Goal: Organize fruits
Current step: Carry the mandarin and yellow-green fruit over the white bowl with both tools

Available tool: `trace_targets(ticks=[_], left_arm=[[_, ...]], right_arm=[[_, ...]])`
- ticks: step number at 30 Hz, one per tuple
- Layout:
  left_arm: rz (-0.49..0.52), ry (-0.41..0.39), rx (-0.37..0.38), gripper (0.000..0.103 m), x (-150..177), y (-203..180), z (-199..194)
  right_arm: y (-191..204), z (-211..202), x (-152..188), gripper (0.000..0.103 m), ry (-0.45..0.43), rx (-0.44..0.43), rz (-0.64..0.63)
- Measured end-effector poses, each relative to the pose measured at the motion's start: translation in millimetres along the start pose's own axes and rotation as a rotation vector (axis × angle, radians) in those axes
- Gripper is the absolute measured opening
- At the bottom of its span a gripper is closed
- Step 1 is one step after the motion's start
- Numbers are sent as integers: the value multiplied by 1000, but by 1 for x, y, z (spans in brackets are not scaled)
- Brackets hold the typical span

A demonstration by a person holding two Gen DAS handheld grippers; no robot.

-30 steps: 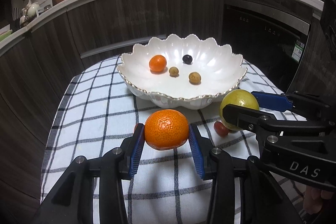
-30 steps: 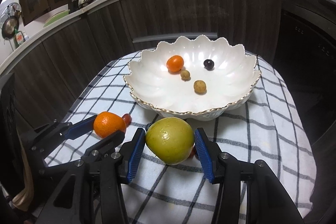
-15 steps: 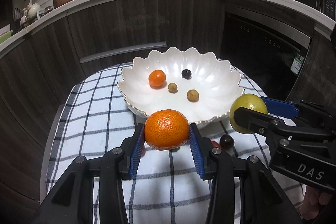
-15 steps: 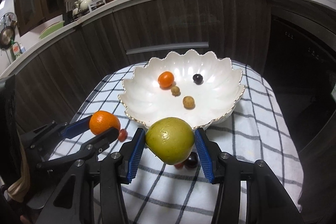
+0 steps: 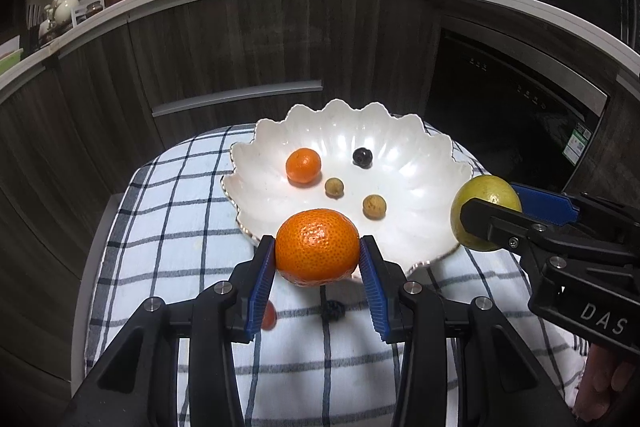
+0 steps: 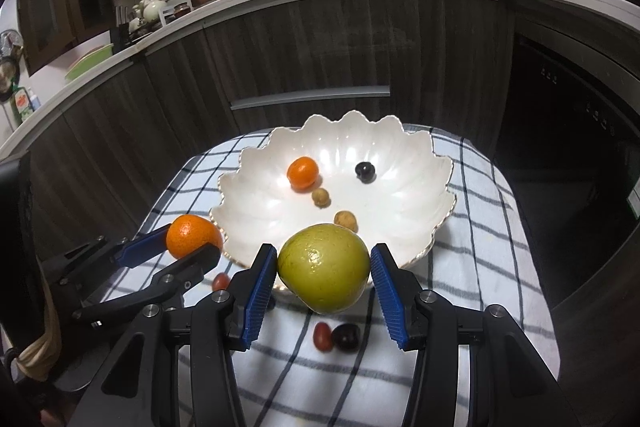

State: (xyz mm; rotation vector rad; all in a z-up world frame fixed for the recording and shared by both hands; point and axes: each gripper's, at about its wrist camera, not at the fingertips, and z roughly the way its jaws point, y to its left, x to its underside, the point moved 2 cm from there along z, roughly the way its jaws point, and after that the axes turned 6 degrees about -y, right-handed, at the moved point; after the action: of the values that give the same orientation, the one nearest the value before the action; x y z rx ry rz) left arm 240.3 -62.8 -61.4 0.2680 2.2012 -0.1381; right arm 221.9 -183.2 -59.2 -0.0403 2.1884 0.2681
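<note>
1. Bowl (image 5: 436, 163), the white scalloped one on the checked cloth (image 5: 168, 211), lay ahead of both my grippers and below them, already holding a small orange (image 5: 303, 165), a dark berry (image 5: 362, 156) and two little brown fruits.
2. My right gripper (image 6: 324, 277) was clamped on the green fruit (image 6: 323, 267), held in the air just short of the near rim.
3. My left gripper (image 5: 318, 255) was clenched on the mandarin (image 5: 318, 251), also off the cloth, at the rim's near-left edge; I judged both equally close, needing a short forward carry.
4. Cherry tomatoes (image 6: 322, 335) and a dark grape (image 6: 346, 337) lay on the cloth beneath.
</note>
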Motion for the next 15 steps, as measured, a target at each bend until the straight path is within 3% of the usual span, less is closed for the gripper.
trace_targets(ticks=[15], left_arm=[[-16, 17, -5, 42, -21, 8, 26]], right_arm=[[-20, 25, -20, 50, 16, 41, 10]])
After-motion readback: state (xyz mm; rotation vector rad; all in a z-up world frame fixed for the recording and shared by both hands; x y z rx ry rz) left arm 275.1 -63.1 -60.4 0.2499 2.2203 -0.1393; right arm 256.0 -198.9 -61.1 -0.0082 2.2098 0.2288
